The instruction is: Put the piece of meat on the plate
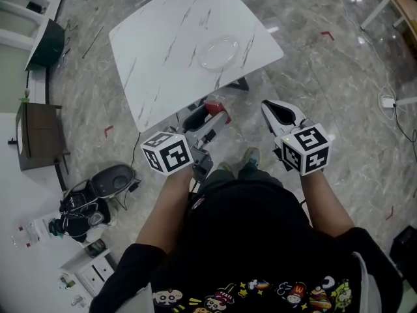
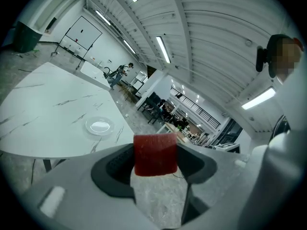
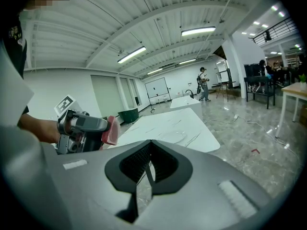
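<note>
Short of the table (image 1: 156, 64), left gripper (image 1: 207, 117) clamps the piece of meat (image 2: 154, 155), right gripper (image 1: 279, 111) closed empty
Slackened grip mid-carry could drop it before the plate (image 1: 218, 52)

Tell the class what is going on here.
A person stands just short of a white table, a hand-held gripper in each hand. The left hand-held gripper is shut on a red piece of meat; the right hand-held gripper is shut and empty. The clear plate on the table is empty.
</note>
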A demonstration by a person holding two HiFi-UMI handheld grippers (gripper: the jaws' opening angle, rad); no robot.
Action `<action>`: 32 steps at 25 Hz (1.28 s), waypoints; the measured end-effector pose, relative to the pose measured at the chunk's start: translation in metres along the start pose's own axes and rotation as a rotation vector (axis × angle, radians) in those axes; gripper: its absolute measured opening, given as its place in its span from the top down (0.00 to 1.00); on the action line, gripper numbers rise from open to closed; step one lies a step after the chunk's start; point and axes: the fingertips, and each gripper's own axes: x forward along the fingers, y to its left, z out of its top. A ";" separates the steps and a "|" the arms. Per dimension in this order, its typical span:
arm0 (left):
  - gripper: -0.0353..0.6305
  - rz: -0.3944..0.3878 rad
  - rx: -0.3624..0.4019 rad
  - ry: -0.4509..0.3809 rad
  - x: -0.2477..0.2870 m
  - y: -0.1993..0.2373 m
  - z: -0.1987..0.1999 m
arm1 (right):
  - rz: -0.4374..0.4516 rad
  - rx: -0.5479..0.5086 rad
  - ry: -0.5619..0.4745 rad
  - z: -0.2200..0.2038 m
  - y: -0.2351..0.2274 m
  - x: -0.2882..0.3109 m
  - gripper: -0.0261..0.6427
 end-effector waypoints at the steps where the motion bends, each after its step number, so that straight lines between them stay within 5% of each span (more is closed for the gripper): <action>1: 0.54 0.007 0.002 0.004 0.008 0.000 0.000 | 0.004 0.002 -0.001 0.001 -0.008 0.000 0.93; 14: 0.54 0.069 0.108 0.095 0.034 0.018 0.008 | 0.010 0.035 -0.024 0.006 -0.023 0.006 0.93; 32: 0.54 0.081 0.209 0.293 0.110 0.141 0.058 | -0.136 0.108 0.064 0.026 -0.059 0.075 0.93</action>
